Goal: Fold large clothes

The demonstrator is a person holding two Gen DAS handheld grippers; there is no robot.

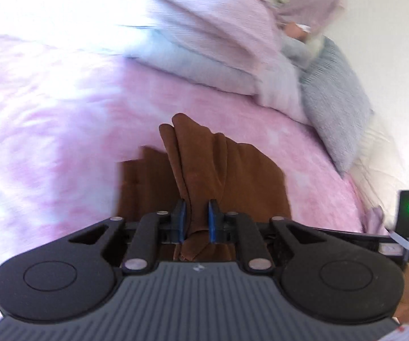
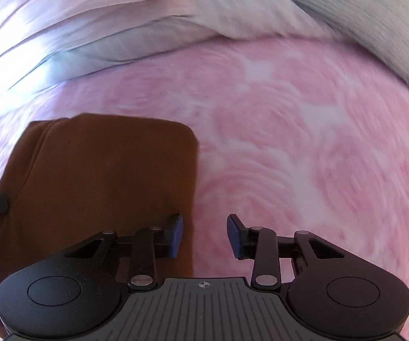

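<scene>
On a pink bedspread (image 2: 289, 142), the left gripper (image 1: 197, 221) pinches a bunched fold of a brown garment (image 2: 105, 184), the right gripper (image 2: 204, 236) gapes empty beside it, mid-fold; next likely needs laying that fold flat.

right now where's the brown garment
The brown garment lies on the pink bedspread, left of the open right claw in the right wrist view. In the left wrist view, the left claw pinches a bunched fold of it.
</scene>
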